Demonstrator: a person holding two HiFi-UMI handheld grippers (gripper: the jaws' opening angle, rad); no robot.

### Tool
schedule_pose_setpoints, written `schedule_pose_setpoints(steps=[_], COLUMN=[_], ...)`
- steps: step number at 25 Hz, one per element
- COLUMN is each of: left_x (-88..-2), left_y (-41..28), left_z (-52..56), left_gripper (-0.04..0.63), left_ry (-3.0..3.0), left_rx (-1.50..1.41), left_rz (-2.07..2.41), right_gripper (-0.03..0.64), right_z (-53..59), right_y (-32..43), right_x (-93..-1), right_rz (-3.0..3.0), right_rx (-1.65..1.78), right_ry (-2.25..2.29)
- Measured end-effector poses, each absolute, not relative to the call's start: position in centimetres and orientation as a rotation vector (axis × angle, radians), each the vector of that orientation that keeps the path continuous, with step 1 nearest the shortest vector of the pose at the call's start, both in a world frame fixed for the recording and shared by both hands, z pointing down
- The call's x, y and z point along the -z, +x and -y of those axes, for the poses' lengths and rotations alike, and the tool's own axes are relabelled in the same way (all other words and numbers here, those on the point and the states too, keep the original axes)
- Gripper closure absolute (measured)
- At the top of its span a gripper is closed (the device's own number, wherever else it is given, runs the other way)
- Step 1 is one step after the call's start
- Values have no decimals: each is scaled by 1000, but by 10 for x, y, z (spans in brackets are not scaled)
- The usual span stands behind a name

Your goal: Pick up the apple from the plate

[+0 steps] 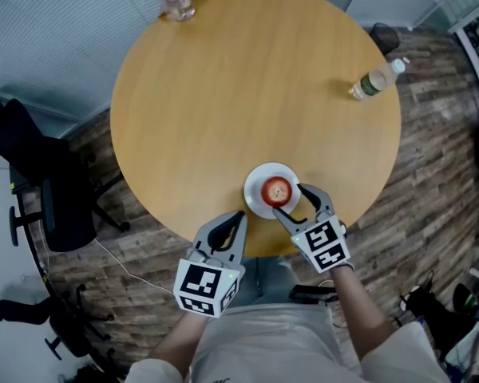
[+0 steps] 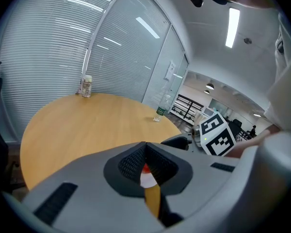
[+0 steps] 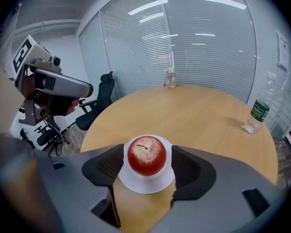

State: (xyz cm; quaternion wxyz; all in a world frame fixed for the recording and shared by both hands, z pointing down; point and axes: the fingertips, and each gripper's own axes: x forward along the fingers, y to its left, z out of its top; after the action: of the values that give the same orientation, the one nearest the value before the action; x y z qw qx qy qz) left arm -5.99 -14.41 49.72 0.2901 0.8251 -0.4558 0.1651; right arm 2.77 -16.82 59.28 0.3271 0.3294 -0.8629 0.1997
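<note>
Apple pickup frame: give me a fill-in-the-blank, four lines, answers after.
The apple sits on a white ____.
The right gripper has its jaws ____, with the apple between them.
The left gripper has its jaws ____.
A ____ with a green label stands near the edge of the table.
Missing words: plate, open, shut, bottle.

A red apple point(image 1: 276, 190) sits on a small white round plate point(image 1: 254, 201), low at centre, near the edge of the round wooden counter point(image 1: 247, 94). The right tongs point(image 1: 288, 199) reach in from lower right, jaws apart. The left tongs point(image 1: 239, 215) are at lower left, jaws together.
</note>
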Motion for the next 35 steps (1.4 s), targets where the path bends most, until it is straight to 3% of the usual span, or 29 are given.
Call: schedule_pose_setpoints(steps=[13, 35], left_x=[-514, -521], left_y=[-75, -88], left_z=[136, 124], left_gripper=[592, 592], left_ry=[2140, 2085], left_rx=[-460, -463], left_rz=[1219, 1242], right_gripper=[242, 233], right_z=[169, 178], right_y=[13, 7], right_x=[-623, -644], right_rz=[2222, 2178], right_rx=[-541, -529], right_ry=[826, 848])
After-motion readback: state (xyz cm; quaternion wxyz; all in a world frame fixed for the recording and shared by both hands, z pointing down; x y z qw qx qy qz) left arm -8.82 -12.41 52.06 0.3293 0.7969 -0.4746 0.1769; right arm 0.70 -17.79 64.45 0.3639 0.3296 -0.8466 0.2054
